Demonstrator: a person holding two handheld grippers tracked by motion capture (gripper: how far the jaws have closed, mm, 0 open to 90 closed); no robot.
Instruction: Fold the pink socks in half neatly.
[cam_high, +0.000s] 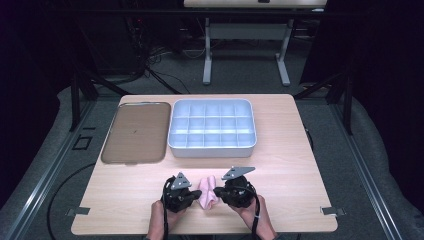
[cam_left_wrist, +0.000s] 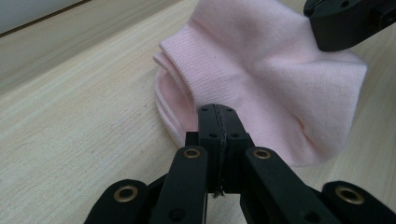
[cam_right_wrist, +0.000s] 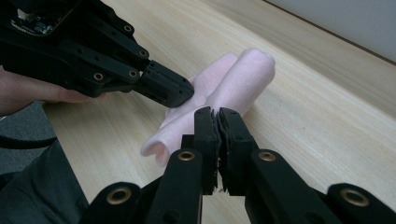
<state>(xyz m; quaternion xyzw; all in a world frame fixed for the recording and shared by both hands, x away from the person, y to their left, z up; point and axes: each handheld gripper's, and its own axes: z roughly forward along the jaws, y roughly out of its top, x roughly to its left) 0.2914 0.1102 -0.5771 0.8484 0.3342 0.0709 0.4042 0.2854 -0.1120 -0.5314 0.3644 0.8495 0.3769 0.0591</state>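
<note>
A pink sock (cam_high: 206, 196) lies near the table's front edge, between my two grippers. My left gripper (cam_high: 198, 193) comes in from the left and is shut, its tips pinching the sock's ribbed cuff edge (cam_left_wrist: 187, 70). In the left gripper view the jaws (cam_left_wrist: 217, 112) meet with no gap over the pink fabric. My right gripper (cam_high: 216, 191) comes in from the right, also shut, its tips on the sock's other side (cam_right_wrist: 243, 74). The sock is partly rolled there, and my left gripper (cam_right_wrist: 183, 91) touches it from the opposite side.
A pale grey divided tray (cam_high: 212, 151) with several empty compartments stands at the back middle of the table. A flat brown tray (cam_high: 135, 132) lies to its left. The wooden table (cam_high: 295, 180) has bare wood on both sides of my hands.
</note>
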